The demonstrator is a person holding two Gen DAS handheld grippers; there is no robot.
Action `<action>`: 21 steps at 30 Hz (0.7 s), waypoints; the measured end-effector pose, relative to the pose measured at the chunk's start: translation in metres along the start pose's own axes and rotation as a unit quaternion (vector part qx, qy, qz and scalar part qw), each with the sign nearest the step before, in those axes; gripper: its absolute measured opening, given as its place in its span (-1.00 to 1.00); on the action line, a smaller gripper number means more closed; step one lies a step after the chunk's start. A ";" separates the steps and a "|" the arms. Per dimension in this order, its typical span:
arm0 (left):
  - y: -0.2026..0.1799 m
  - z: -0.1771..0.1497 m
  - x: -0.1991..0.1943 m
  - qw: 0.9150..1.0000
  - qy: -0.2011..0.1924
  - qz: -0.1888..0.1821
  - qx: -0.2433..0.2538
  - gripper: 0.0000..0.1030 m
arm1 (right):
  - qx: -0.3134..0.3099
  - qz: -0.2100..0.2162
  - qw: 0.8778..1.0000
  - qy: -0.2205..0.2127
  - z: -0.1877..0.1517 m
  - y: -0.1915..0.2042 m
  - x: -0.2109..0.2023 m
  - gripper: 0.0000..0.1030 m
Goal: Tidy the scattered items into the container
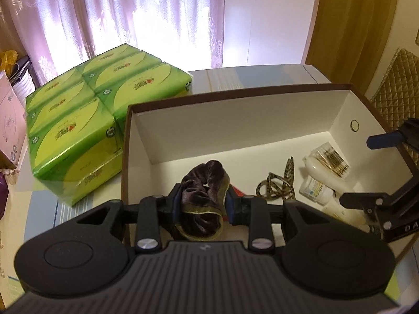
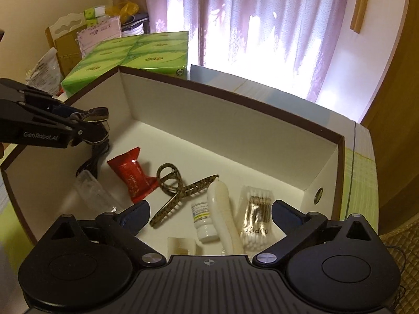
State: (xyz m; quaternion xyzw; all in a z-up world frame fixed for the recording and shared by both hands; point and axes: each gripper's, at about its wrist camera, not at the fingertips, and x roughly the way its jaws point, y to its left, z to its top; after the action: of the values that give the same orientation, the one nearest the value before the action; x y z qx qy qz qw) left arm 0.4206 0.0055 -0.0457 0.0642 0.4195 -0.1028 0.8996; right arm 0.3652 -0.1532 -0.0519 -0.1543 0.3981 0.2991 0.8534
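My left gripper (image 1: 203,202) is shut on a dark purple velvet scrunchie (image 1: 204,183) and holds it over the left part of the brown-rimmed white box (image 1: 235,93). It shows at the left of the right wrist view (image 2: 91,120), above the box wall (image 2: 235,102). My right gripper (image 2: 209,214) is open and empty over the box's near right side. Inside lie a red packet (image 2: 131,172), a leopard hair claw (image 2: 178,191), a white tube (image 2: 222,209), a small bottle (image 2: 204,219), a cotton swab pack (image 2: 255,222) and a clear bottle (image 2: 94,193).
A green pack of tissue packets (image 1: 78,120) stands left of the box on the table. Pink and other boxes (image 2: 99,34) are stacked behind it. Curtains hang at the back. A quilted chair back (image 1: 395,86) is at the right.
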 end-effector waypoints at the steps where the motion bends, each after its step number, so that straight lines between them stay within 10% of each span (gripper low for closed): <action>1: 0.000 0.003 0.004 1.000 0.001 0.003 0.001 -0.47 | 0.002 -0.001 1.000 0.000 0.000 -0.001 0.000 1.00; 9: -0.003 0.012 0.007 1.000 -0.006 0.014 0.012 0.11 | 0.009 -0.009 1.000 -0.007 -0.001 -0.010 -0.001 1.00; 21: -0.004 0.003 -0.004 1.000 -0.006 0.013 0.012 0.11 | 0.012 -0.011 1.000 -0.014 0.000 -0.014 -0.007 1.00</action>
State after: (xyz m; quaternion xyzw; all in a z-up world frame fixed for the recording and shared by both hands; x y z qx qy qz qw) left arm 0.4195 0.0011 -0.0405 0.0798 0.4120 -0.0969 0.9025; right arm 0.3704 -0.1664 -0.0456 -0.1446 0.3882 0.2874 0.8636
